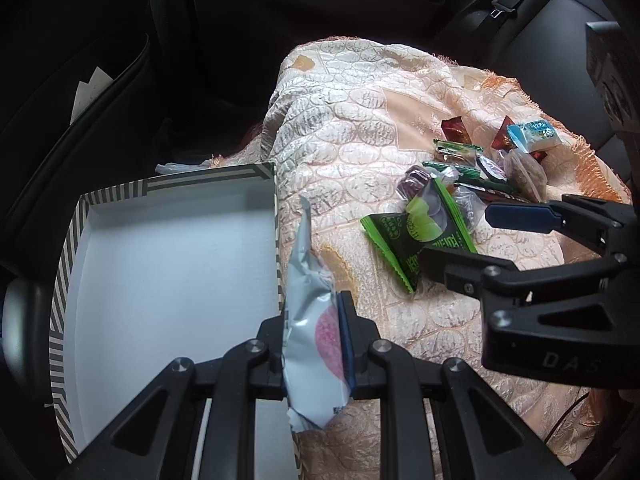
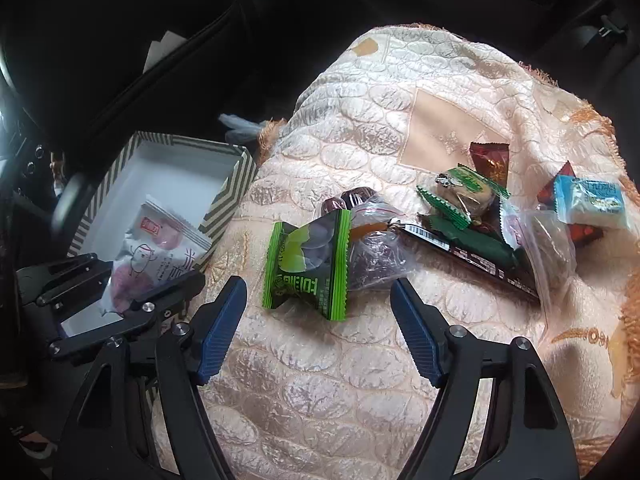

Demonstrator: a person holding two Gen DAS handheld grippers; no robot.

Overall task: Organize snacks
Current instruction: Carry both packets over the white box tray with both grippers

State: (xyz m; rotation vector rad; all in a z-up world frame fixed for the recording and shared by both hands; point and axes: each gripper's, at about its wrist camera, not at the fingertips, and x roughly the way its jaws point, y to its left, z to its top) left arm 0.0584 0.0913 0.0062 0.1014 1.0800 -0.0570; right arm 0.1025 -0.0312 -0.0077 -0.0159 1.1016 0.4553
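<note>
The left gripper [image 1: 312, 340] pinches a silver-white foil snack packet with pink rounds printed on it [image 1: 310, 344], held over the right wall of the one white cardboard box with striped sides [image 1: 176, 264]. The right gripper [image 2: 318, 304] stands spread, nothing between its blue pads, just short of a green crimped-edge candy packet [image 2: 306, 264]. Beyond it, on the peach quilted cloth [image 2: 320, 380], lie two clear zip bags, a blue-and-white sweet [image 2: 592, 204] and a long dark brown bar [image 2: 472, 264].

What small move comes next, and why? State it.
Probably open the left gripper: it is shut on the white snack packet, which hangs at the striped box, so letting go should drop it in. The right gripper stands open before the green packet.
</note>
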